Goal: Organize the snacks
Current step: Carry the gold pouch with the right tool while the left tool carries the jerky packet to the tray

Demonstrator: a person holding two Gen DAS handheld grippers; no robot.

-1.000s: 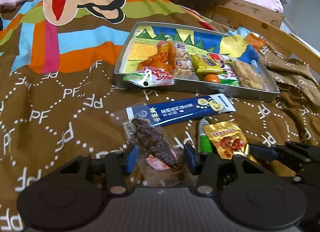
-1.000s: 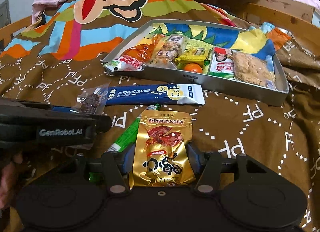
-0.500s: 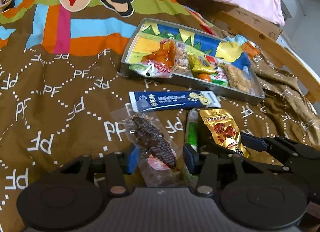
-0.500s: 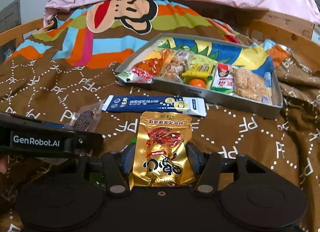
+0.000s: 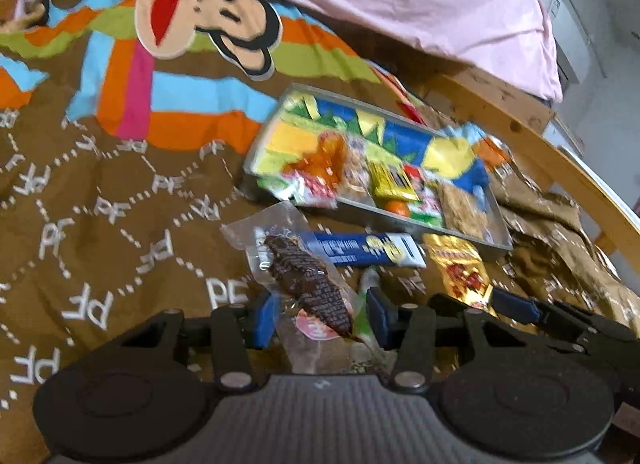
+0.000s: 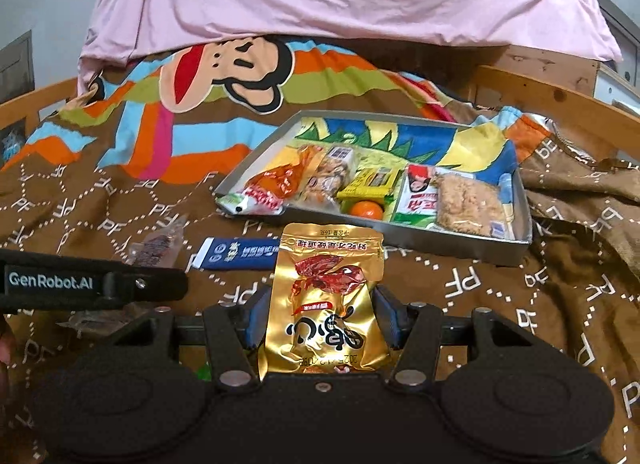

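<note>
Left gripper [image 5: 320, 318] jaws pinching a clear packet of dark dried meat [image 5: 304, 280], lifted above the brown bedspread [image 5: 100, 224]. Right gripper [image 6: 322, 318] jaws clamped on a gold foil snack pouch [image 6: 328, 296], held upright. Beyond both, a metal tray [image 6: 440, 242] on the bed, loaded with packets and a small orange [image 6: 366, 209]. Blue stick sachet [image 6: 240, 254] lying just before the tray.

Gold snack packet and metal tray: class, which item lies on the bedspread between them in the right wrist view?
The gold snack packet overlaps the blue stick sachet, which lies between it and the metal tray.
</note>
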